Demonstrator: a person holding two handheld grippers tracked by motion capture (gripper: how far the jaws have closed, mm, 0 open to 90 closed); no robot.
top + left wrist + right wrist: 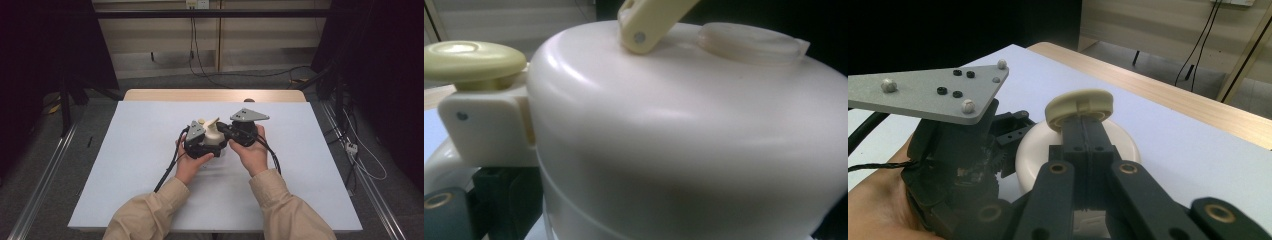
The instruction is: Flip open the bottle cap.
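A cream plastic pot point(215, 136) sits mid-table between my two grippers. Up close, its rounded body point(684, 135) carries a yellow round knob point(474, 60) at the left, a yellow handle point(649, 25) and a flat cap point(751, 44) on top. My right gripper point(1083, 130) has its jaws pressed together just under the knob point(1079, 107), with the pot's body point(1030, 150) behind them. My left gripper point(199, 139), under its grey plate point(933, 92), is pressed against the pot's left side. Its jaws are hidden.
The pale blue table top point(140, 165) has free room on all sides of the pot. A wooden edge point(215, 95) runs along the far side. Cables point(167, 172) trail from the grippers toward the person's sleeves point(150, 215).
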